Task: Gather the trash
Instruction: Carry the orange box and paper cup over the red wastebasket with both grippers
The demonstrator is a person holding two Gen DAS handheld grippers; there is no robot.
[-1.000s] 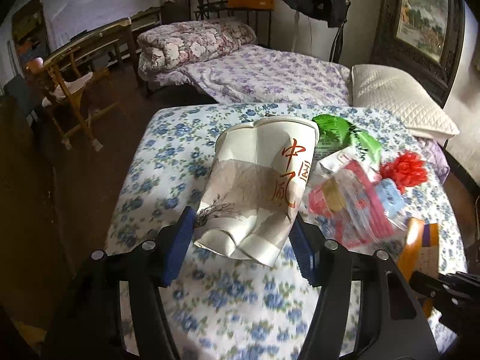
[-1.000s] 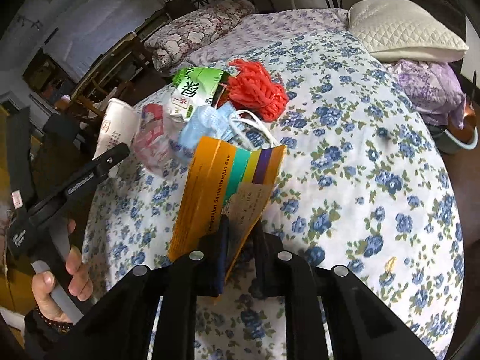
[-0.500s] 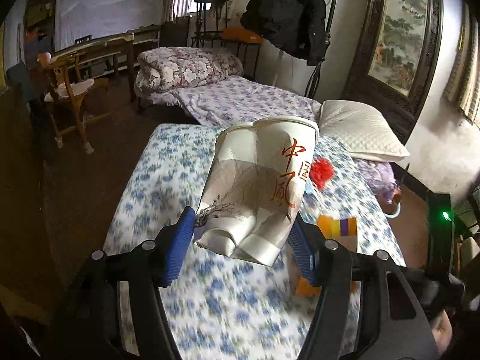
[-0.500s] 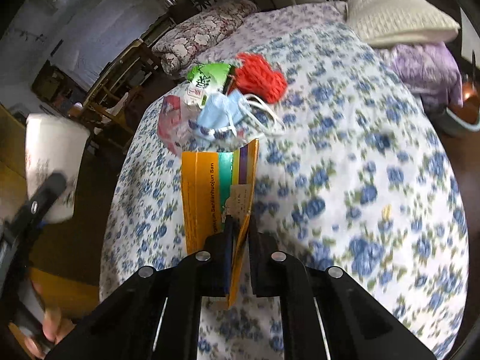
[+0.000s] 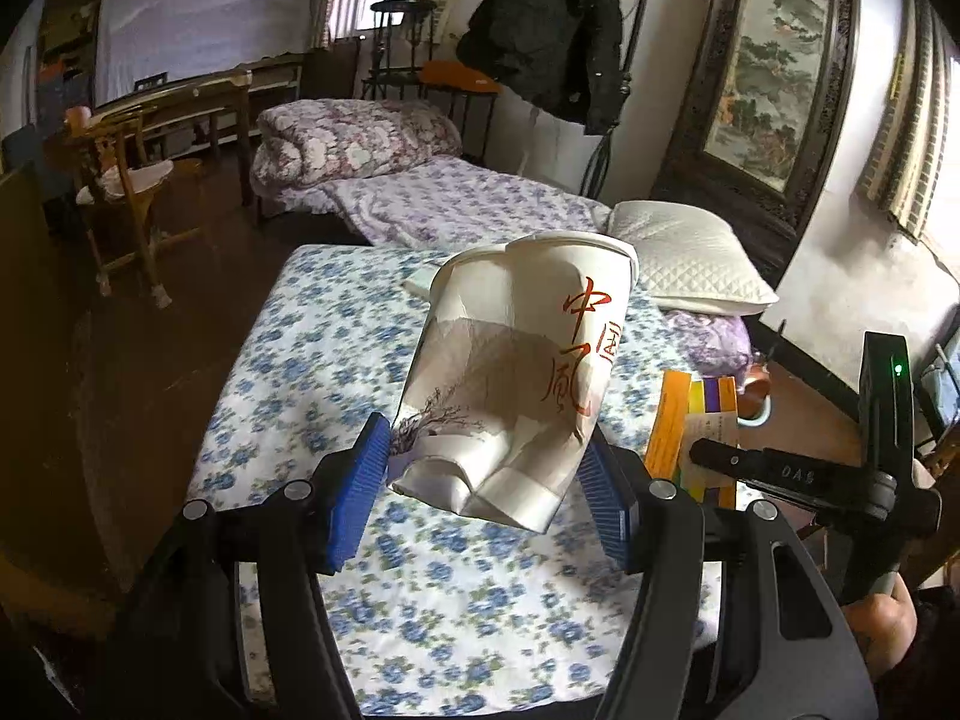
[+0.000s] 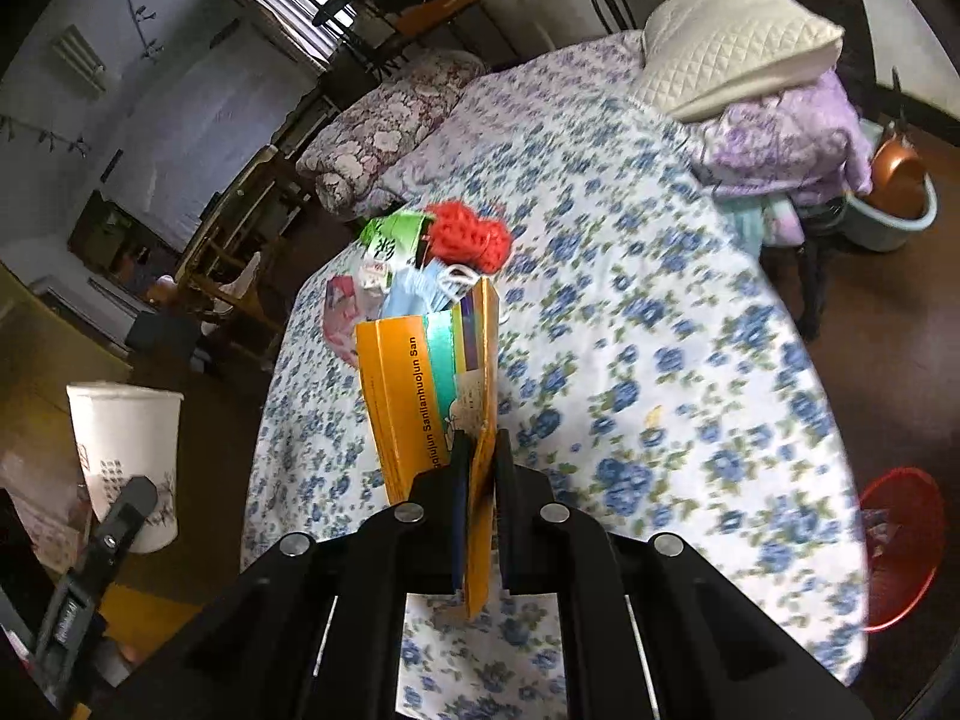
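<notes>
Lifted off the bedspread [image 6: 660, 324] since earlier: left gripper [image 5: 489, 483] clamping crushed paper cup [image 5: 516, 372], right gripper [image 6: 478, 468] pinching flattened orange carton [image 6: 426, 396]; remaining litter pile [image 6: 420, 258] lying at twelve o'clock

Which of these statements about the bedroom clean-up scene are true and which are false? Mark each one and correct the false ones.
1. The left gripper holds a crumpled white paper cup. True.
2. The right gripper has its jaws wide open with nothing in them. False: they are shut on a flattened orange box.
3. A red basket stands on the floor beside the bed. True.
4. The red knitted item is held in the jaws. False: it lies on the bed with the other litter.
5. A blue face mask lies in the litter pile. True.
</notes>
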